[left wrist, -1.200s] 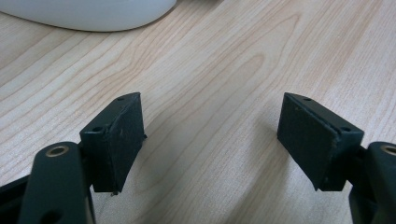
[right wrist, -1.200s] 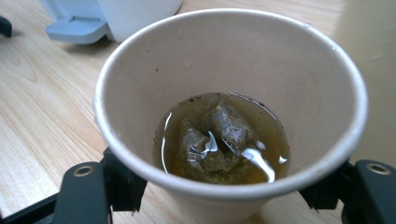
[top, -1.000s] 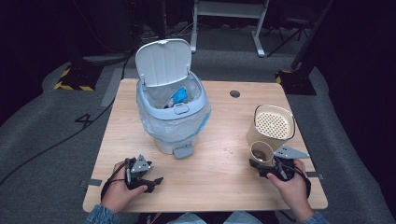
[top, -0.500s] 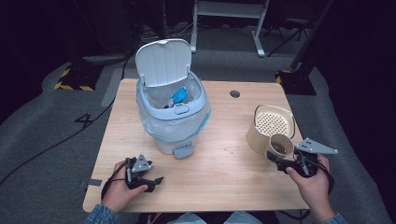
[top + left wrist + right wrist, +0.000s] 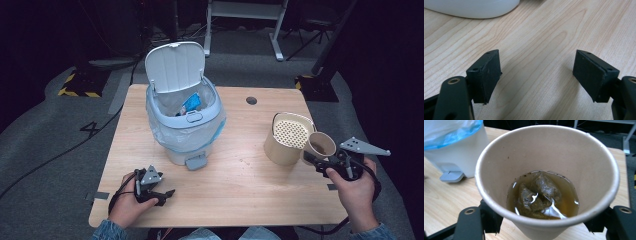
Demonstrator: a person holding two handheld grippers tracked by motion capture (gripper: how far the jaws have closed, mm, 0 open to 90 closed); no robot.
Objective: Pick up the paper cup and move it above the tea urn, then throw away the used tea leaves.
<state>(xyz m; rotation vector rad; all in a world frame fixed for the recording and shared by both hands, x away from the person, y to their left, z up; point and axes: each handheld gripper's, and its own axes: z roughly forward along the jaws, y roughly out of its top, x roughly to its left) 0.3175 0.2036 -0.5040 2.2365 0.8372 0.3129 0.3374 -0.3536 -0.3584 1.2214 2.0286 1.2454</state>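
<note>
The paper cup (image 5: 544, 182), with brown liquid and a soggy tea bag (image 5: 541, 192) in its bottom, is pinched between the jaws of the right gripper (image 5: 320, 159) and now hangs above the table's (image 5: 250, 185) right edge, just beside the beige strainer pot (image 5: 286, 139). A second ago it sat lower and nearer the person, in front of that pot (it has since risen and drifted right). The left gripper (image 5: 162, 194) rests unmoved at the table's near left, jaws spread and empty, in front of the open pedal bin (image 5: 185, 125).

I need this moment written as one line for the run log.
right gripper: shut on cup, tea bag in liquid | left gripper: open, on table | bin: lid up
</note>
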